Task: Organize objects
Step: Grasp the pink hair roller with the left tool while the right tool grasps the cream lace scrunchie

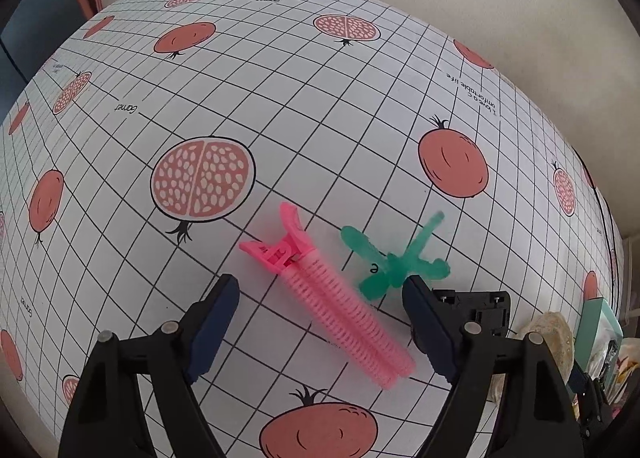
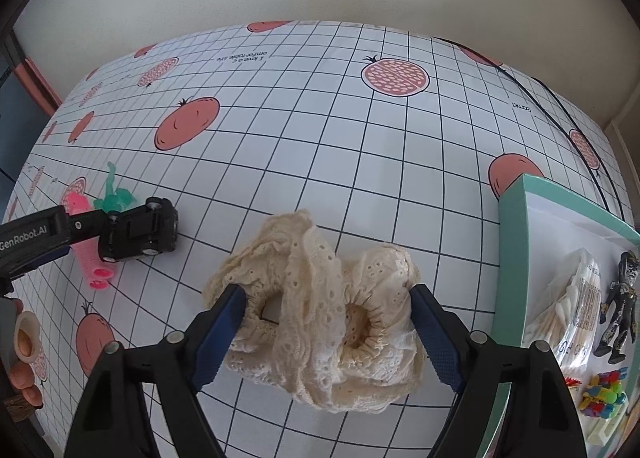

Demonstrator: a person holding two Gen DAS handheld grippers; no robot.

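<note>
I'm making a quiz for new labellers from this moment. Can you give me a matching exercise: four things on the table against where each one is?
Things:
1. pink clip
2. lace scrunchie
3. toy car
4. toy figure

Places:
A. in the teal box
B. between the left gripper's open jaws
C. upside down on the table, beside the left gripper
D. between the right gripper's jaws

Pairs: 1-B, 2-D, 3-C, 4-A
</note>
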